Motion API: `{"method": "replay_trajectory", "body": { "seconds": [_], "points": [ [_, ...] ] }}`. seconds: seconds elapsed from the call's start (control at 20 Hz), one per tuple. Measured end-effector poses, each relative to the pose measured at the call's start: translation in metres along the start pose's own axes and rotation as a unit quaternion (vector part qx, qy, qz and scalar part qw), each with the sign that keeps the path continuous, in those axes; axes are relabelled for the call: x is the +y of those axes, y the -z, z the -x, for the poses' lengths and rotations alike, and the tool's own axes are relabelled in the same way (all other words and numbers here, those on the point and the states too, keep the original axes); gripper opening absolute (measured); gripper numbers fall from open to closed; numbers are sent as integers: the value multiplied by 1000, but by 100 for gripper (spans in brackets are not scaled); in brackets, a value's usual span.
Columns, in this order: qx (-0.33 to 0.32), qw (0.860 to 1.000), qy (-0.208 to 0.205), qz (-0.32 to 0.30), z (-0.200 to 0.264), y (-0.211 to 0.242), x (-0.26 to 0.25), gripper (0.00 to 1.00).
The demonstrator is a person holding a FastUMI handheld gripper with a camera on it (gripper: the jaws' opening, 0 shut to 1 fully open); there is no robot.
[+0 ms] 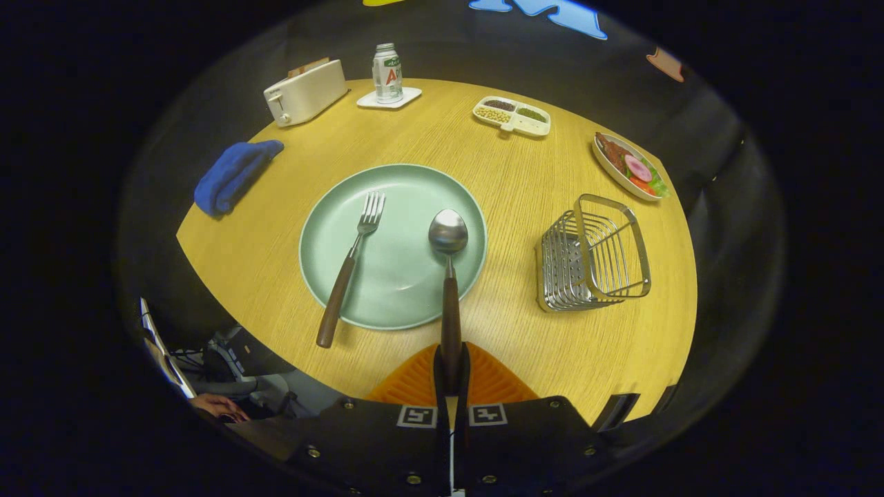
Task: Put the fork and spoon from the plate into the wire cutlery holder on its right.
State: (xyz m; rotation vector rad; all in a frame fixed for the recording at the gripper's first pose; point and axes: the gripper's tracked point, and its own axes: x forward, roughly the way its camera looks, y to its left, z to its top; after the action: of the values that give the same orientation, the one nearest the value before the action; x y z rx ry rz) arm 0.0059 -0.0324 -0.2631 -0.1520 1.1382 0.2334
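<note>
My gripper (452, 369) is shut on the dark wooden handle of the spoon (448, 235). The spoon points straight ahead from the fingers, its steel bowl over the right part of the pale green plate (407, 290). Whether the spoon bowl touches the plate I cannot tell. The fork (352, 262) lies on the plate's left half, tines away from me, its brown handle hanging over the near rim onto the table. The wire cutlery holder (594, 252) stands on the round wooden table to the right of the plate, tilted in view, with nothing in it.
Beyond the plate stand a cream toaster (305, 92), a bottle on a white coaster (388, 74), a divided snack tray (512, 115) and a dish of food (628, 168). A blue cloth (233, 175) lies left. A person's hand (219, 406) shows below the table's near-left edge.
</note>
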Motion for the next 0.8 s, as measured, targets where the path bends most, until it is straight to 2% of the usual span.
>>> {"method": "replay_trajectory", "body": {
  "seconds": [0.3, 0.45, 0.8],
  "points": [
    [32, 999, -30, 11, 43, 6, -6, 2],
    [43, 998, -23, 27, 65, 6, -22, 2],
    [48, 999, -14, 17, 101, -3, -64, 2]
  ]
}}
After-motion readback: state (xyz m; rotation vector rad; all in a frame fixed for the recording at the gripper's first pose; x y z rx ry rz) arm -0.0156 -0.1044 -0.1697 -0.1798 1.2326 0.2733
